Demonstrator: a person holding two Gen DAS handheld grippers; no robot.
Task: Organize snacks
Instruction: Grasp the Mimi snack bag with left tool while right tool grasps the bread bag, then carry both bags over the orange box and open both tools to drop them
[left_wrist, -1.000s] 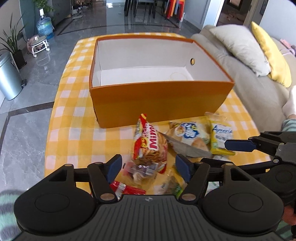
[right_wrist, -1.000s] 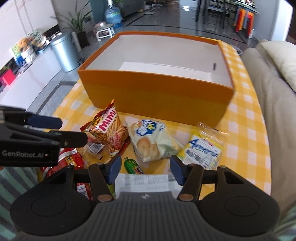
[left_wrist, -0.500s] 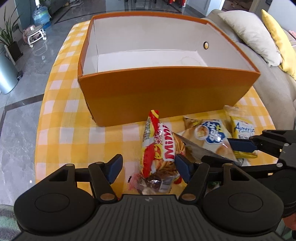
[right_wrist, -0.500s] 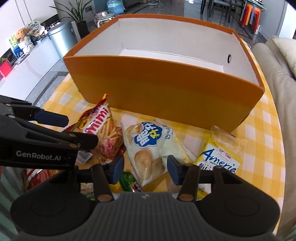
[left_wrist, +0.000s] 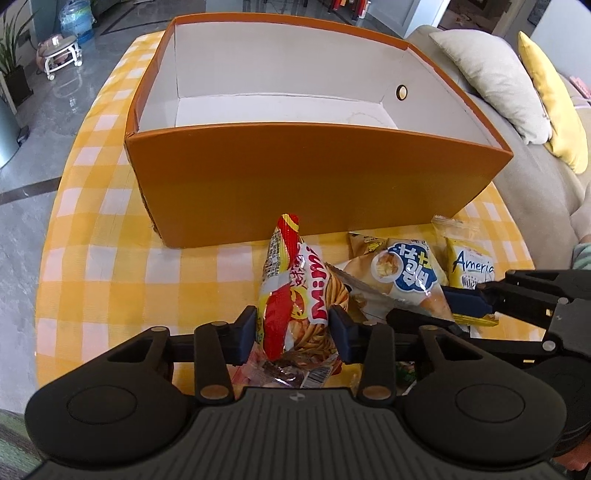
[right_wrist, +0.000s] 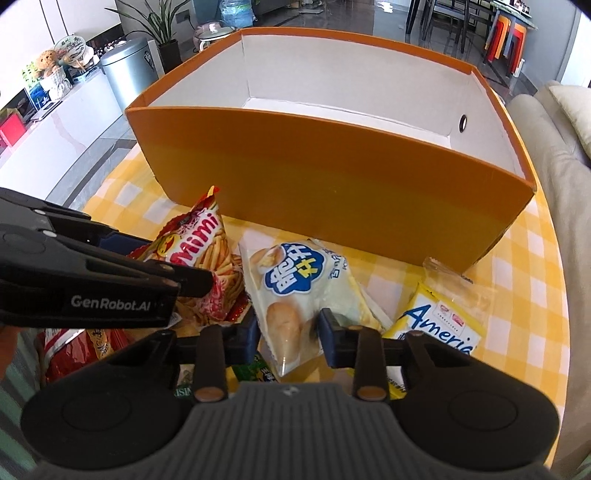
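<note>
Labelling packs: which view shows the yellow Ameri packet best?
Right wrist view: the yellow packet shows most of its front, beside the orange box. Left wrist view has it small at the edge, partly behind the right hand-held gripper.

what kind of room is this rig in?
Most likely a home living room. A sofa with cushions stands beside the checked-cloth table, a potted plant and a bin stand on the glossy floor, and dining chairs show further back.

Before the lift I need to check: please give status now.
Left gripper closing on red chip bag. Right gripper closing on pale bun bag. Orange box empty, path clear.
</note>
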